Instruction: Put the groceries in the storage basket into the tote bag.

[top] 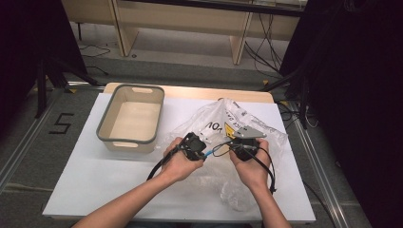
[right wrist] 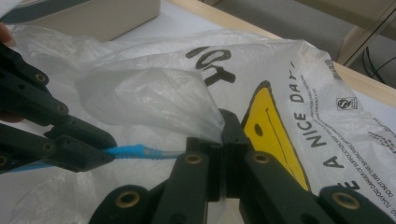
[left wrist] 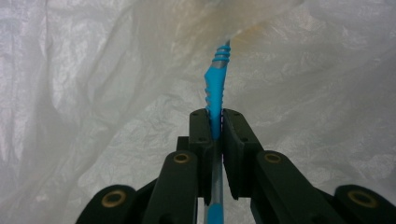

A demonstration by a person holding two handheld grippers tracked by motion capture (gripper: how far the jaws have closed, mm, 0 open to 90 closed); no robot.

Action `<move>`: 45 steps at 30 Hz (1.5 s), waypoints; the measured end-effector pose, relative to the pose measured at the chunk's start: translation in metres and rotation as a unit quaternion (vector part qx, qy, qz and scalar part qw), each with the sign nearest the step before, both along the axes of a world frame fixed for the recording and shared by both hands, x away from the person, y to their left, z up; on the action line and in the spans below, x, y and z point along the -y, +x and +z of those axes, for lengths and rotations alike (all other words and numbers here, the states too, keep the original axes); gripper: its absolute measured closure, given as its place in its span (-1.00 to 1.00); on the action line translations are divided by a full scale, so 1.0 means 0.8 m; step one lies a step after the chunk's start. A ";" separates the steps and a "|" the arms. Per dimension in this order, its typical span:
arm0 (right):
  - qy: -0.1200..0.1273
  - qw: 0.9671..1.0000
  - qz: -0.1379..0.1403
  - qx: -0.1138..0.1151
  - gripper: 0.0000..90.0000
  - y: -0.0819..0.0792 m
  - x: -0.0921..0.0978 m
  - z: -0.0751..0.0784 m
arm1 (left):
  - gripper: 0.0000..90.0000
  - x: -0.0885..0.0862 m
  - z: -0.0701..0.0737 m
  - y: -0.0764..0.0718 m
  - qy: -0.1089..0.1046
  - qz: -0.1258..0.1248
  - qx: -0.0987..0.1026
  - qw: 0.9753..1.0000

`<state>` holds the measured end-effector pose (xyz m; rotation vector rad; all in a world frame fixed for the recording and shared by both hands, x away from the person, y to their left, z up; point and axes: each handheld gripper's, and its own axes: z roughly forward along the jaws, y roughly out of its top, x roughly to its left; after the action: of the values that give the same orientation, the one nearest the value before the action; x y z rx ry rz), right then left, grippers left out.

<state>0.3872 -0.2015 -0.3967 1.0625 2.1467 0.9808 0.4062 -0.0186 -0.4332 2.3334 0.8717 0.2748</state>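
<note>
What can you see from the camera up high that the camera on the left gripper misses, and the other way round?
The high view takes in the whole table, the grey-rimmed bin, both hands, and the right gripper with its grey plate. The left gripper view brings out close detail: the left gripper shut on a blue ridged stick whose far end disappears into the bag's folds. Both views share the crinkled plastic bag, the blue stick and the left gripper.

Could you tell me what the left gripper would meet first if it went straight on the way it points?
Probably the clear plastic bag: the left gripper, shut on a blue pen-like item, faces the film where that item enters. Depth is unclear.
</note>
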 end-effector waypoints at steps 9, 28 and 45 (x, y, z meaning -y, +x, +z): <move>0.000 1.000 -0.001 -0.001 1.00 0.001 0.000 -0.001 | 0.82 0.014 -0.008 0.009 -0.009 -0.002 0.022 1.000; -0.001 1.000 -0.005 0.000 1.00 0.003 0.003 -0.002 | 0.56 0.038 -0.021 0.015 -0.037 -0.037 0.068 0.996; -0.002 1.000 -0.006 -0.004 1.00 0.002 0.004 -0.004 | -0.04 -0.028 0.012 -0.037 -0.041 -0.052 0.096 0.993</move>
<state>0.3889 -0.2048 -0.3996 1.0788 2.1455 0.9672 0.3765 0.0039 -0.4234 2.2255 0.6545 0.4043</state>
